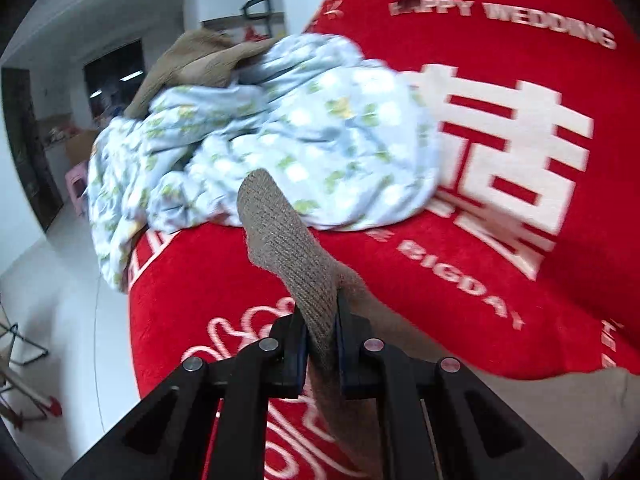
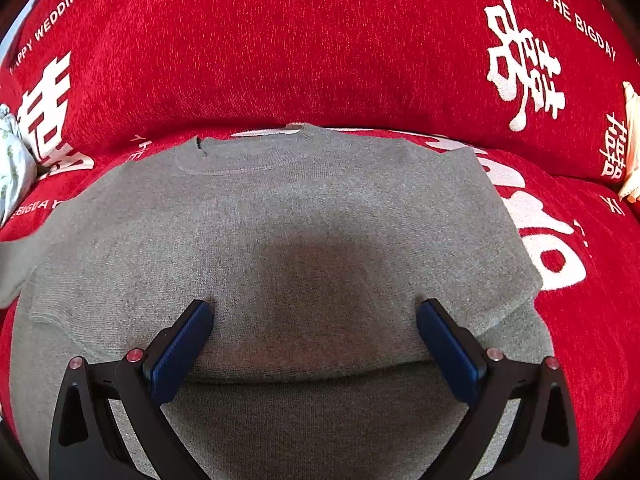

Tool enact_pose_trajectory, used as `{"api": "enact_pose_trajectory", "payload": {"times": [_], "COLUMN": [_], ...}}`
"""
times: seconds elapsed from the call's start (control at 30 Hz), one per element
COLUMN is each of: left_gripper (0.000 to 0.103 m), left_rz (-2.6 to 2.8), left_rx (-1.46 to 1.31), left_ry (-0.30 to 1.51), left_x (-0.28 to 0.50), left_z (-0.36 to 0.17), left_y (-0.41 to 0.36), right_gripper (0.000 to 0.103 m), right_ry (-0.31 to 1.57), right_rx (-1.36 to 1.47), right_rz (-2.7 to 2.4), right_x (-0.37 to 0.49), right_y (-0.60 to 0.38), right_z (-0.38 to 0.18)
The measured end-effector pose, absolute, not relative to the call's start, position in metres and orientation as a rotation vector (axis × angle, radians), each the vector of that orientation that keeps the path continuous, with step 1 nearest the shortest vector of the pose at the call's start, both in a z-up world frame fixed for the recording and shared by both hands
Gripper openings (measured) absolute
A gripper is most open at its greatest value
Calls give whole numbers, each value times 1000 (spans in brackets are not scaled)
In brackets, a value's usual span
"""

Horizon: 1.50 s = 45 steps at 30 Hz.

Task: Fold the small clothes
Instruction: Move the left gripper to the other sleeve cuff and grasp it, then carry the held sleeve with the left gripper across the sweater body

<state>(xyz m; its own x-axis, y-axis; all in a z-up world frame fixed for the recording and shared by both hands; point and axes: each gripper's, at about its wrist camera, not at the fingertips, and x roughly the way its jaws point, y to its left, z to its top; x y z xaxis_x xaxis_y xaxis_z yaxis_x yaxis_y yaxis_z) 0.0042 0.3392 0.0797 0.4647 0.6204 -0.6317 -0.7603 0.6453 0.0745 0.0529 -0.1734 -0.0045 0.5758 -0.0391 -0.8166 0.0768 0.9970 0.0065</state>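
A small grey-brown knit sweater [image 2: 280, 216] lies flat on the red sofa cover [image 2: 320, 40], neck toward the backrest, its right side folded over the body. My right gripper [image 2: 314, 316] is open and empty, its blue pads [image 2: 180, 344] just above the sweater's lower middle. My left gripper [image 1: 322, 320] is shut on the sweater's left sleeve [image 1: 288, 248], which it holds lifted above the seat with the cuff sticking up.
A crumpled pale blue printed garment [image 1: 256, 140] and a tan garment [image 1: 192, 64] are piled on the sofa's left end. The sofa edge drops to a white floor [image 1: 60, 300] at the left. A cream cloth [image 2: 632, 152] lies at the far right.
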Motion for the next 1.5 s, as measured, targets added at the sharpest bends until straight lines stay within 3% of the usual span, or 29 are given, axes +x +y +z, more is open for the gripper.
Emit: {"api": "enact_pose_trajectory", "payload": {"times": [0.47, 0.9, 1.5], "left_gripper": [12, 12, 12], "left_rz": [620, 442, 280], "left_rx": [-174, -131, -149], "left_ry": [723, 852, 879], "left_x": [40, 61, 67], "left_z": [109, 79, 63], "left_y": [219, 86, 32], "right_gripper": [102, 103, 102], "right_ry": [954, 955, 916], "right_rx": [64, 54, 137], "right_rz": [-55, -15, 10], "right_x": [51, 27, 15], "right_y": [-176, -191, -212], "right_z": [-4, 8, 3]}}
